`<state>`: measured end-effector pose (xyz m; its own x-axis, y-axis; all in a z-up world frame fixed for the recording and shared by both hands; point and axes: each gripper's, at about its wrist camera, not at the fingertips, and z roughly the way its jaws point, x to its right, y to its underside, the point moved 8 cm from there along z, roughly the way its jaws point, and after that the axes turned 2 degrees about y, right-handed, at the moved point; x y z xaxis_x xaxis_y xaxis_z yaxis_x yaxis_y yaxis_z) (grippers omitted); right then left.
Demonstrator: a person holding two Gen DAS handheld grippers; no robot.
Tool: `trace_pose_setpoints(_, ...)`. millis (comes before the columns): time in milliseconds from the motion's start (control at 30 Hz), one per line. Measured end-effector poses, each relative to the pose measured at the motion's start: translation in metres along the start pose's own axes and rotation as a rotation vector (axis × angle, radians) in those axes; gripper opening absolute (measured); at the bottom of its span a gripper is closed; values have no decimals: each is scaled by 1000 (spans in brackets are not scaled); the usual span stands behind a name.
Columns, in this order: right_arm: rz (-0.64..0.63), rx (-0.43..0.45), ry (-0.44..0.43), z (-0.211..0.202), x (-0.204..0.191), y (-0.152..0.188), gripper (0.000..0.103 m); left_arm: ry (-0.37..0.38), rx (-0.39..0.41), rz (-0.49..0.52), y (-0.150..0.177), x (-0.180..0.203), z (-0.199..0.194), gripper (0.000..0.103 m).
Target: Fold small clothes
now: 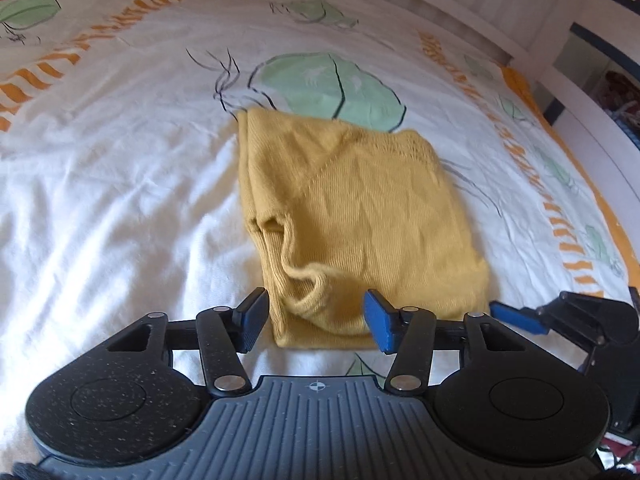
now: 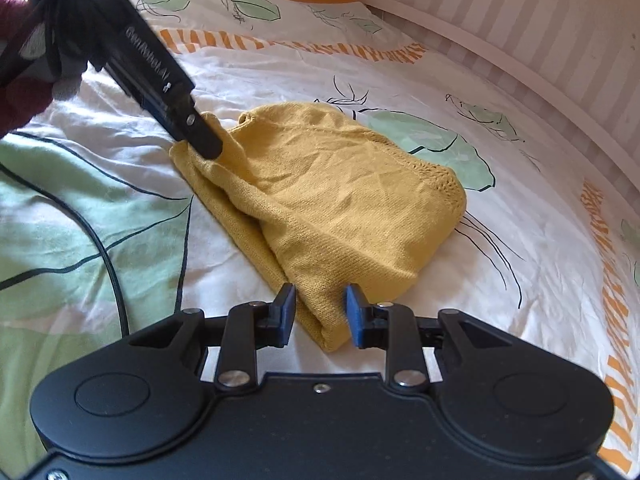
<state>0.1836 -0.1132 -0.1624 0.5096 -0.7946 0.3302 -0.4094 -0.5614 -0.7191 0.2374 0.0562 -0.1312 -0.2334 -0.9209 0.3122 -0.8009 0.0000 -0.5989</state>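
Note:
A folded mustard-yellow knit garment (image 1: 360, 208) lies on the bed; it also shows in the right wrist view (image 2: 332, 200). My left gripper (image 1: 316, 322) is open, its blue pads either side of the garment's near edge with a loose rolled hem between them. My right gripper (image 2: 320, 316) is open, its pads straddling the garment's near corner. The right gripper's blue finger (image 1: 516, 318) shows at the garment's right corner in the left wrist view. The left gripper's body (image 2: 160, 80) shows in the right wrist view, its tip at the garment's far left edge.
The bed cover (image 1: 100, 200) is white with green leaf prints and orange stripes. A white bed rail (image 1: 592, 128) runs along the right; a striped wall (image 2: 520, 32) stands behind. A black cable (image 2: 108, 264) lies on the cover at left.

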Motion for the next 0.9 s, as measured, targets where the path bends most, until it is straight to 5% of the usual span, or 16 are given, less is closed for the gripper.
trace_pose_setpoints(233,-26,7,18,2,-2,1,36,-13,14,66,-4,15,4,48)
trace_pose_setpoints(433,-55,10,26,3,-3,0,33,-38,13,55,-6,16,15,8)
trace_pose_setpoints(467,-62,11,23,3,-4,0,12,-30,18,29,-7,13,14,7)
trace_pose_setpoints(600,-53,30,13,-9,5,-4,12,-17,50,-50,-8,-2,2,6)
trace_pose_setpoints(900,-150,-32,-50,-5,-7,18,16,11,-31,-177,22,-33,12,9)
